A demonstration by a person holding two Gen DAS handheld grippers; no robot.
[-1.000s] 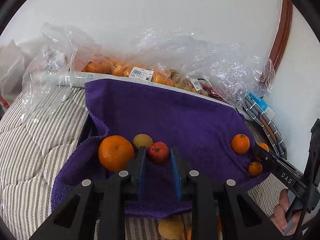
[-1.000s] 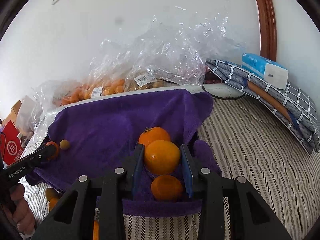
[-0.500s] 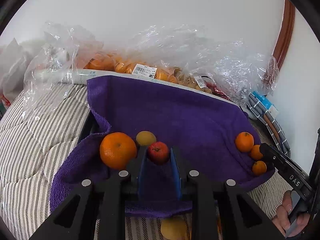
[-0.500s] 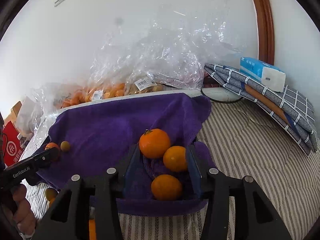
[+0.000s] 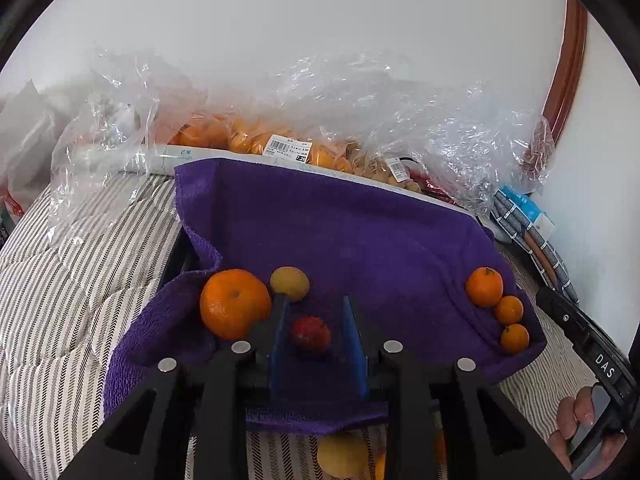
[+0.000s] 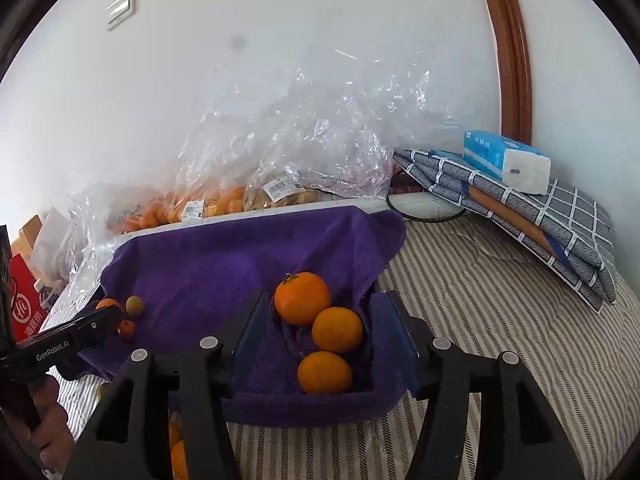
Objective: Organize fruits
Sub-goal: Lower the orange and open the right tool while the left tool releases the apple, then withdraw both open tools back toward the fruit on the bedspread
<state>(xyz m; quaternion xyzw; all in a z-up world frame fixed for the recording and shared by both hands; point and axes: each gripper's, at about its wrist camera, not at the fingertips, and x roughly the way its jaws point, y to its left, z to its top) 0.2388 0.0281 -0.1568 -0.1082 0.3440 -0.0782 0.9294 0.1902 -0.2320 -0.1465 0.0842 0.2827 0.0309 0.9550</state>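
Covering a box on the striped bed (image 6: 500, 320), the purple towel (image 5: 340, 232) holds all the fruit. Three small oranges (image 6: 337, 329) lie between the right gripper (image 6: 326, 320) jaws, which are opening and not touching them. The left gripper (image 5: 314, 320) jaws are opening too, with the little red fruit (image 5: 311, 333) loose between them, beside a big orange (image 5: 235, 303).

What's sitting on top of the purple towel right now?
On the purple towel: a large orange, a yellowish fruit, a small red fruit and three small oranges. Whatever the towel drapes over is covered; only a dark edge shows.
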